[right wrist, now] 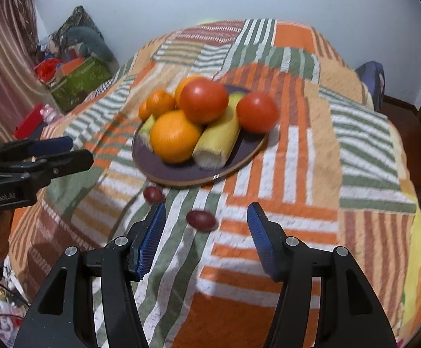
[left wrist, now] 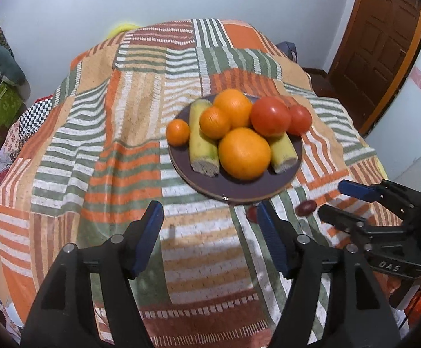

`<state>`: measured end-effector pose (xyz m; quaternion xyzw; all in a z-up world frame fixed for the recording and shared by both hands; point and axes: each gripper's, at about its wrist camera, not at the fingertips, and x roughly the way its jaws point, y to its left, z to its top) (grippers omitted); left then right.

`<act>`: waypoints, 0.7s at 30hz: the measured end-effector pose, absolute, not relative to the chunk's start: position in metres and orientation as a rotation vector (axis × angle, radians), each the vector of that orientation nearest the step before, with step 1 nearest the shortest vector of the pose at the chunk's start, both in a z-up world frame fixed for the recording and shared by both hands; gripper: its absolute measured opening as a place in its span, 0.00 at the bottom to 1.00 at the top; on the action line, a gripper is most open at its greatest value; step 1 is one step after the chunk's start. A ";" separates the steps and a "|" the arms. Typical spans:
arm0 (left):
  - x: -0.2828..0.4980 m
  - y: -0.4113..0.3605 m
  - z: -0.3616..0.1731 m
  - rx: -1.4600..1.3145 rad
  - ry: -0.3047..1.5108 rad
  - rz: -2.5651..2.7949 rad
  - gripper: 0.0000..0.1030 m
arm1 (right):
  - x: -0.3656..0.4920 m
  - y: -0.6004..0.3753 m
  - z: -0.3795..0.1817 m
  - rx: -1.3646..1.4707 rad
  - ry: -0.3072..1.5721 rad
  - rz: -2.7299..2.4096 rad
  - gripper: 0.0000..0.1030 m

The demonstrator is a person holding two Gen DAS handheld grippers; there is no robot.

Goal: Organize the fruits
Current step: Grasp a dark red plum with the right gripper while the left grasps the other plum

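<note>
On the striped bedspread (right wrist: pixel 297 150), two dark red fruits (right wrist: pixel 200 219) are lying just before the loaded plate (right wrist: pixel 181 174), while the left gripper (left wrist: pixel 210 226) and right gripper (right wrist: pixel 206 226), both wide open and empty, are apparently approaching to collect one.

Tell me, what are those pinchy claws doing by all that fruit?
A person holds two grippers over a striped blanket to tidy fruit. The left gripper and the right gripper are both open and hold nothing. A dark plate is piled with oranges, tomatoes and yellow-green banana-like pieces. Two small dark red fruits lie on the blanket beside the plate, just ahead of the right gripper.
</note>
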<state>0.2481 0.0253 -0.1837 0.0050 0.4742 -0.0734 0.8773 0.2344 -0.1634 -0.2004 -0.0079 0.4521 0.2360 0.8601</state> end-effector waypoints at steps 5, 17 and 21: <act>0.245 0.020 -0.198 0.014 1.030 -0.171 0.65 | 0.237 -0.159 -0.210 -0.015 0.966 0.499 0.53; 0.252 0.005 -0.216 0.062 1.057 -0.203 0.65 | 0.238 -0.151 -0.225 -0.070 0.977 0.539 0.24; 0.256 -0.004 -0.221 0.072 1.067 -0.220 0.65 | 0.238 -0.153 -0.223 -0.075 0.969 0.544 0.24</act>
